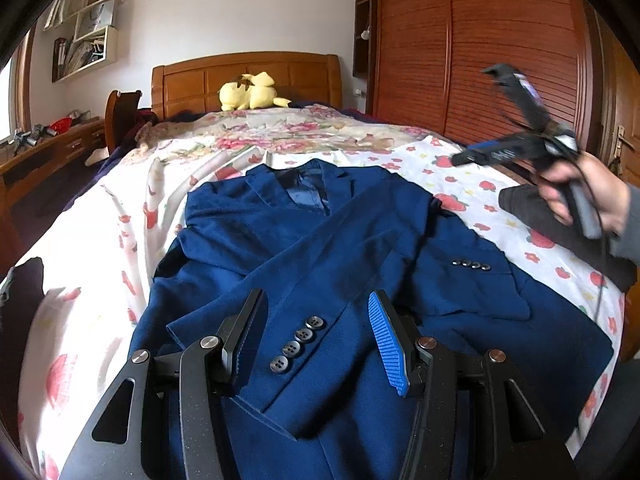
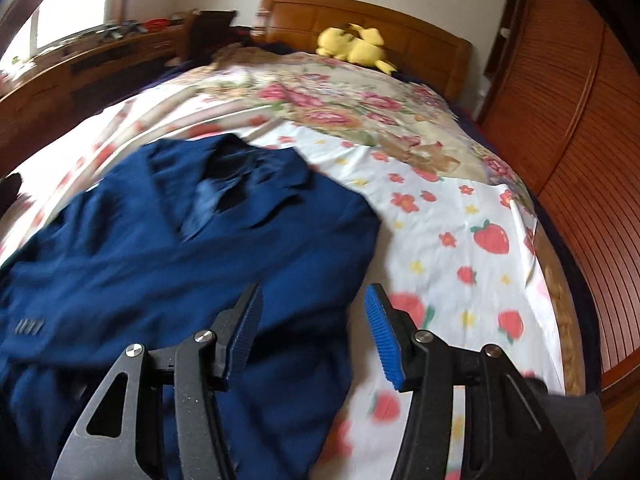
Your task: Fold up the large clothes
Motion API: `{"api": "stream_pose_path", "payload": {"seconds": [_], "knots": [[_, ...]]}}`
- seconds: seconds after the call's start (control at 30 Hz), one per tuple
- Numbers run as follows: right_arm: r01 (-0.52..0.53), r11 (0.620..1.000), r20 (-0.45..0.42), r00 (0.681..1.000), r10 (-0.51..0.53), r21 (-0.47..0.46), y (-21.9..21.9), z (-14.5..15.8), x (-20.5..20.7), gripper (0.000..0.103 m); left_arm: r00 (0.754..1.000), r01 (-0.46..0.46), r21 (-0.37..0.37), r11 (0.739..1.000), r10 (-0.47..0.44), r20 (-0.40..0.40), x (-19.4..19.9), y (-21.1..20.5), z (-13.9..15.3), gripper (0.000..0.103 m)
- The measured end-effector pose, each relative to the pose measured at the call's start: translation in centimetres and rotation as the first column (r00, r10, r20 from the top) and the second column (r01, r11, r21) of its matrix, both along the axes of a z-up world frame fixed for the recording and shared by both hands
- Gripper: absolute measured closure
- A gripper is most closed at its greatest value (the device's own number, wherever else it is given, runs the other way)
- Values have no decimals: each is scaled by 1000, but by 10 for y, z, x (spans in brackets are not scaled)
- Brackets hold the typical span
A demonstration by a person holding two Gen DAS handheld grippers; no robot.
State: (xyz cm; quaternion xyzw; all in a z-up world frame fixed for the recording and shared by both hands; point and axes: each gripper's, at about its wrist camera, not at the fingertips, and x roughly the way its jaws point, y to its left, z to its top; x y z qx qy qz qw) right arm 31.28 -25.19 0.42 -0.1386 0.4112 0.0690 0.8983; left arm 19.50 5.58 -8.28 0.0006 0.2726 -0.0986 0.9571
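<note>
Bed (image 1: 100, 240): fills most of both views, covered by a white sheet printed with strawberries and small flowers; a floral quilt (image 2: 328, 108) lies across the head end by the wooden headboard (image 1: 248, 80).
Wardrobe (image 1: 480, 60): slatted wooden doors run close along the bed's right edge, leaving little room on that side.
Worktop (image 1: 52, 148): a wooden desk stands off the bed's left side, cluttered with small items.
Jacket (image 1: 320, 232): a dark blue suit jacket lies flat on the near half of the bed, front up. Its long axis runs along the bed, collar (image 1: 300, 180) pointing at the headboard, hem toward the cameras.
Sleeves: both are folded across the front; one cuff with four buttons (image 1: 298, 344) lies near the hem, the other cuff's buttons (image 1: 472, 265) sit toward the jacket's right edge.
Open room: bare sheet shows on both sides of the jacket and between collar and quilt, widest on the right.
Dark cloth (image 1: 560, 224): lies on the sheet near the right edge, apart from the jacket.
Plush toy (image 1: 250, 96): yellow, against the headboard.
Left hand-held gripper (image 1: 320, 340): jaws moderately apart, holding nothing, hovering over the near cuff.
Right hand-held gripper (image 2: 316, 336): jaws parted and empty, above the jacket's right edge; from the left wrist view it appears raised and blurred in the person's hand (image 1: 588, 196).
</note>
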Motion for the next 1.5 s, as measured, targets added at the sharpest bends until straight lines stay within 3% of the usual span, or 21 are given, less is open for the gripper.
{"api": "stream_pose_path", "payload": {"seconds": [0.27, 0.47, 0.57, 0.63, 1.03, 1.5], "knots": [[-86, 996, 2, 996, 86, 33, 25, 19, -104, 49, 1000, 1, -4, 1000, -1, 30, -27, -4, 9, 49], [-80, 995, -13, 997, 81, 63, 26, 11, -155, 48, 999, -6, 0, 1000, 6, 43, -46, -2, 9, 49], [-66, 995, -20, 998, 68, 78, 21, 0, -177, 30, 999, -20, 2, 1000, 20, 33, -57, 0, 7, 49], [-57, 996, -22, 998, 58, 69, 19, -6, -191, 27, 999, -30, -1, 1000, 30, 19, -67, 3, 5, 49], [8, 997, -94, 996, -1, 75, -10, -42, -236, 27, 988, -134, 31, 991, 136, -77, -119, 37, -9, 49], [105, 989, -159, 983, -88, 107, -47, -72, -263, 27, 951, -259, 98, 961, 271, -145, -138, 76, -20, 49]]}}
